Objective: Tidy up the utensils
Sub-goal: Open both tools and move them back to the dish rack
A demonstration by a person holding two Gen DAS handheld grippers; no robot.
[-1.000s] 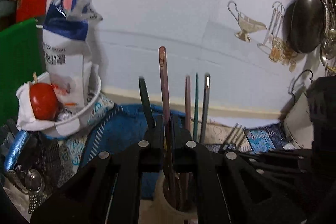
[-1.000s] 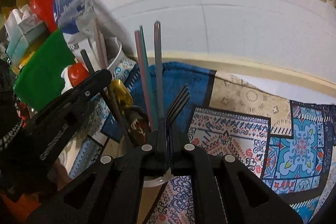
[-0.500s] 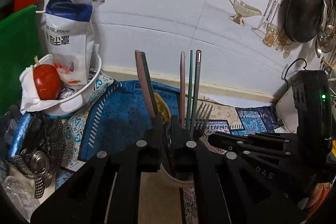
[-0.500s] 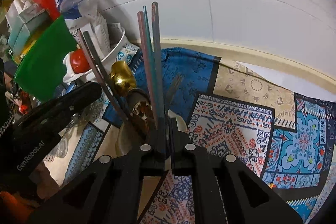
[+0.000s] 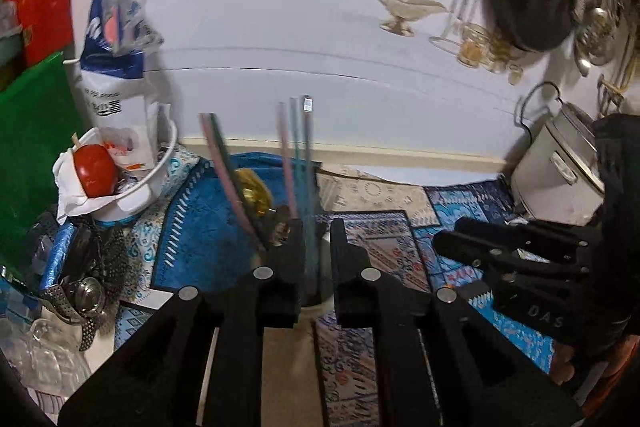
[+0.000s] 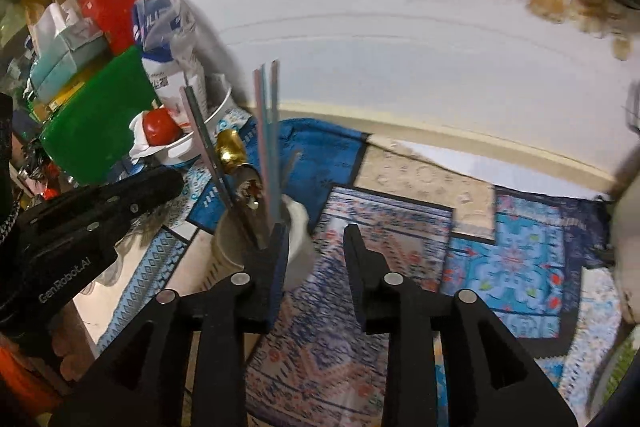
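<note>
1. Right wrist view: patterned cloth [image 6: 516, 247] covers the counter.
2. Right gripper [image 6: 314, 247]: jaws just opened, moderately apart, holding nothing.
3. Left gripper [image 5: 314, 239]: jaws just opened narrowly, gripping nothing.
4. Utensil cup [image 6: 298, 227] at 11 o'clock of the right gripper holds upright utensils [image 6: 266, 131].

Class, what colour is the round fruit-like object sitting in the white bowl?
Red; clearest in the left wrist view.
</note>
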